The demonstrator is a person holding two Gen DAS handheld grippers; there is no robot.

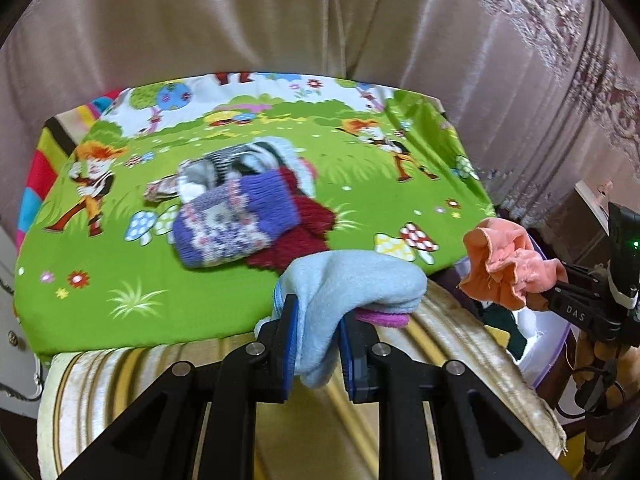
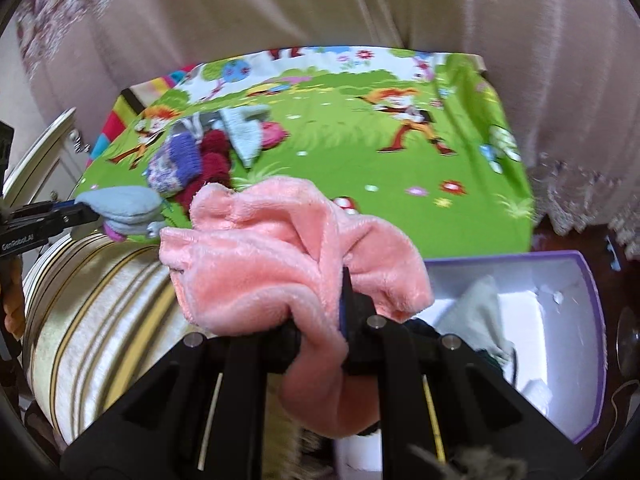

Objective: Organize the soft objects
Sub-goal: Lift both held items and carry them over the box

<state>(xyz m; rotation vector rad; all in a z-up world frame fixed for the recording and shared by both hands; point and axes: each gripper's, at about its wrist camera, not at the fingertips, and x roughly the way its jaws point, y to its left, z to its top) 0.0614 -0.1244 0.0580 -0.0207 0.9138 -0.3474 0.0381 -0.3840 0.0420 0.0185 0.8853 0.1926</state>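
My left gripper (image 1: 318, 322) is shut on a light blue fleece sock (image 1: 352, 280) with a purple cuff, held above the near edge of the green cartoon cloth (image 1: 120, 288). In the right wrist view that sock (image 2: 120, 204) and the left gripper (image 2: 86, 210) show at the left. My right gripper (image 2: 320, 320) is shut on a pink fleece cloth (image 2: 280, 248), which hides its left finger. From the left wrist view, the pink cloth (image 1: 508, 264) hangs at the right in the right gripper (image 1: 548, 292). A pile of socks remains on the cloth: a purple patterned one (image 1: 236, 224), a dark red one (image 1: 296, 236), striped and pale ones behind.
A purple-rimmed white box (image 2: 560, 320) with grey and dark fabric inside stands to the right, below the bed edge. A striped cream cushion edge (image 2: 100, 320) runs under both grippers. Beige curtains (image 1: 280, 20) hang behind. A white cabinet (image 2: 44, 152) stands at the left.
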